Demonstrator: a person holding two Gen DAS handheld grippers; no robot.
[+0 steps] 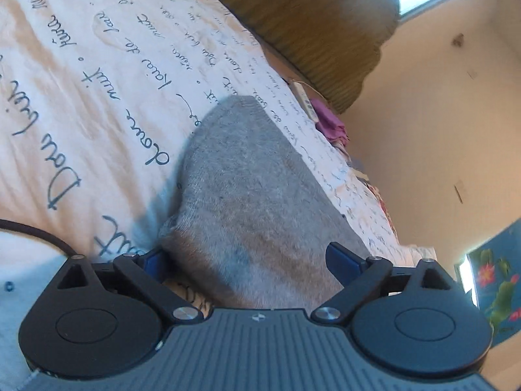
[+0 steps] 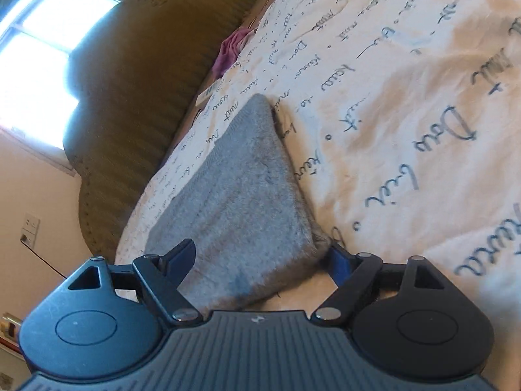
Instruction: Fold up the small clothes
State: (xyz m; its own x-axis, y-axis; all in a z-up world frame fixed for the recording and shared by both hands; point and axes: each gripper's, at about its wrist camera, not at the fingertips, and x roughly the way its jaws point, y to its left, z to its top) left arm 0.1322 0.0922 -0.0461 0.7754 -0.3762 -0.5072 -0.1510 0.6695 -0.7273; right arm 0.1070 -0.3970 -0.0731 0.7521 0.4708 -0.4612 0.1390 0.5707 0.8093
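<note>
A grey sock (image 1: pixel 250 195) lies on a bed (image 1: pixel 97 104) spread with a cream cover printed in dark script, its near end reaching in between both pairs of tongs.

At left, the left tongs (image 1: pixel 250 260) stand wide open, blue pads either side of the sock's near end, which fills the gap between them. Whether either pad touches the cloth cannot be told from this view; nothing is clamped. A dark cable (image 1: pixel 35 233) trails across the cover at the lower left. Beyond the sock, at the bed's far edge, sit a white remote (image 1: pixel 304 99) and a heap of pink cloth (image 1: pixel 330 123), below an olive headboard (image 1: pixel 309 22).

At right, the right tongs (image 2: pixel 260 260) are likewise spread wide, straddling the same near end, with the left pad lying over the grey knit and the right pad at its corner. They too have hold of nothing that can be seen.

The sock appears thick, with a doubled edge along one side, suggesting either a fold already made or two layers stacked; the pictures do not settle which. By this reading the job is at an early to middle stage: the sock is laid out and lined up, while a grip on the near end and a fold toward the far tip seem yet to come. The pink cloth may be further laundry awaiting its turn.
</note>
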